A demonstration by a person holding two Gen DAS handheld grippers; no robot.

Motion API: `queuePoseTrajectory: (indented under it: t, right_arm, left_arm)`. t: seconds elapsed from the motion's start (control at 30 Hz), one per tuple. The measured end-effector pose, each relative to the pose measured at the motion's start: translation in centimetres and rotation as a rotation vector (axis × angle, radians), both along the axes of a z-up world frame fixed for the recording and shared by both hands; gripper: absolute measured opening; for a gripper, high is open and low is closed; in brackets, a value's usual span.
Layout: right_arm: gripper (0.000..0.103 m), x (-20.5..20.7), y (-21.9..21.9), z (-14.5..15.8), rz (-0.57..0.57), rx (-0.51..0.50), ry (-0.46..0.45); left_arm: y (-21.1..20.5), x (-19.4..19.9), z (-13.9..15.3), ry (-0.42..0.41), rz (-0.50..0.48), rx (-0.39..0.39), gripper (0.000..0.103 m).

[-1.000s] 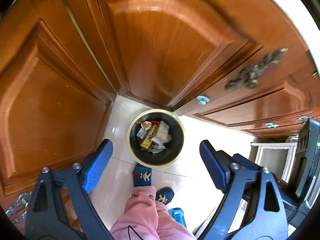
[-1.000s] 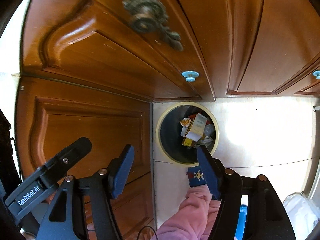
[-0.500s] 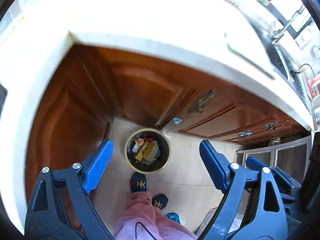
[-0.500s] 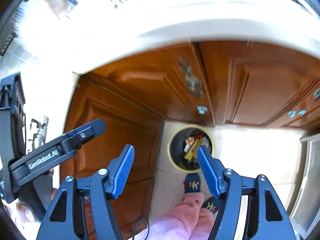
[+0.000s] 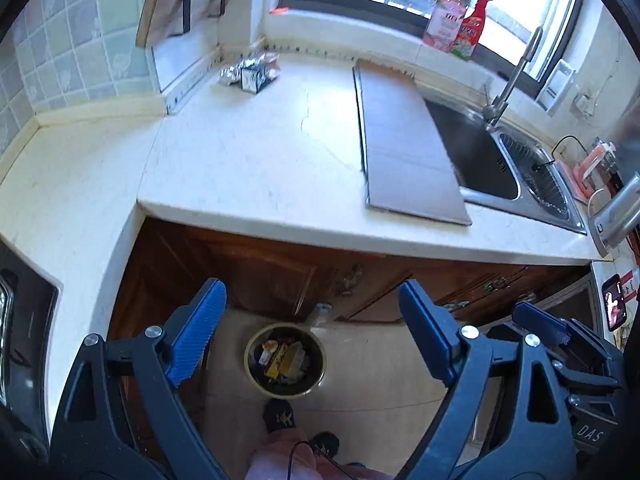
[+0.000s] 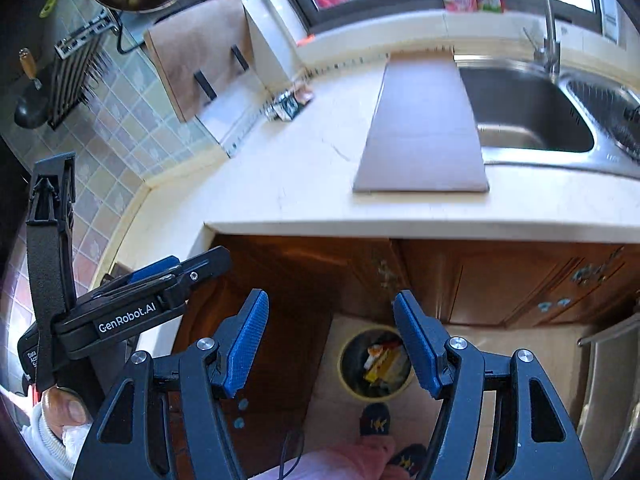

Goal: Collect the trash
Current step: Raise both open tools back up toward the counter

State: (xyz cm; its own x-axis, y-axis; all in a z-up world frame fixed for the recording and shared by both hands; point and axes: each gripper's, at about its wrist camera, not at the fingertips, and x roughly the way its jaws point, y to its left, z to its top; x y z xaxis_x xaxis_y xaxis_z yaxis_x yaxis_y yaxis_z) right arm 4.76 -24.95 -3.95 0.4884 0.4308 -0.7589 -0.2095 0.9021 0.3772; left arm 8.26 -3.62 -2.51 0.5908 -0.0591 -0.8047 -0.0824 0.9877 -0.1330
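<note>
Crumpled foil-and-paper wrappers (image 5: 251,73) lie in the pale stone countertop's (image 5: 256,152) back corner, by the wall. Round yellow-rimmed bin (image 5: 285,360) on floor, part-filled. Left gripper (image 5: 312,332) and right gripper (image 6: 330,344): jaws apart, holding nothing.

Glossy wooden cabinets (image 5: 280,268); metal sink (image 6: 528,120).

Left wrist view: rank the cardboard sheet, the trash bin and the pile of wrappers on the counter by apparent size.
1. cardboard sheet, clearly largest.
2. trash bin.
3. pile of wrappers, only slightly smaller; it lies far back on the counter, so this order is unsure.
</note>
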Motion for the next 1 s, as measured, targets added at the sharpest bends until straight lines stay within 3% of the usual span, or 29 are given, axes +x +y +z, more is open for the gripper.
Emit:
queuePoseTrajectory:
  t: [0.4, 1.0]
  right_arm:
    - [0.067, 1.7, 1.8, 4.3, -0.057, -0.019, -0.094]
    - [0.067, 11.0, 8.2, 3.9, -0.095, -0.038, -0.105]
  left_arm:
    - [3.2, 2.2, 1.5, -0.062, -0.033, 0.009, 0.086]
    - [9.5, 7.8, 0.5, -0.092, 0.025, 0.006, 0.086]
